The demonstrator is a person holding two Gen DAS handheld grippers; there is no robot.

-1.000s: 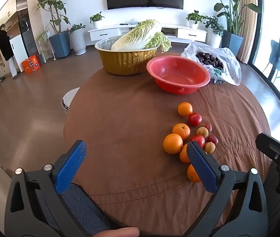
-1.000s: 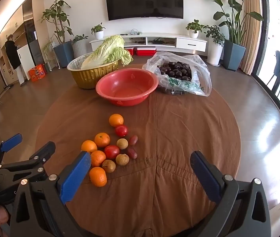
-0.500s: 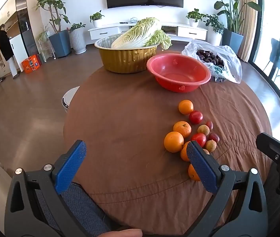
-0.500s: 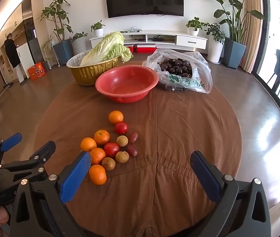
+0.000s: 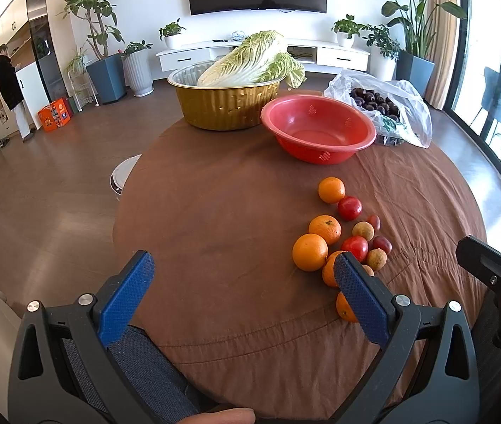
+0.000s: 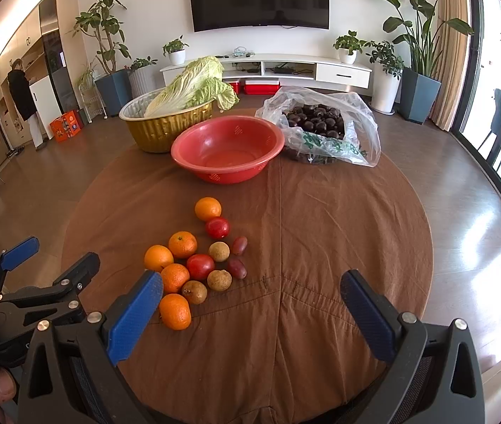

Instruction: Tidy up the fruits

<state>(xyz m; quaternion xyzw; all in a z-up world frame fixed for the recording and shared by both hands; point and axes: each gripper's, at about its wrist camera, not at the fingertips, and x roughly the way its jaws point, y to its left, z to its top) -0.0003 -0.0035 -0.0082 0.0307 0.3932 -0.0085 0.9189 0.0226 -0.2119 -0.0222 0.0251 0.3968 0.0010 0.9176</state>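
Beyond left gripper: fruits.

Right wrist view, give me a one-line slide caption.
Open right gripper above a brown table with loose fruit before an empty red bowl.

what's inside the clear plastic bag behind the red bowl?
The plastic bag holds a pile of dark, glossy round pieces, chestnut-like. Only the top layer shows through the opening; green print and crumpled plastic cover the lower part, so anything underneath can't be seen.
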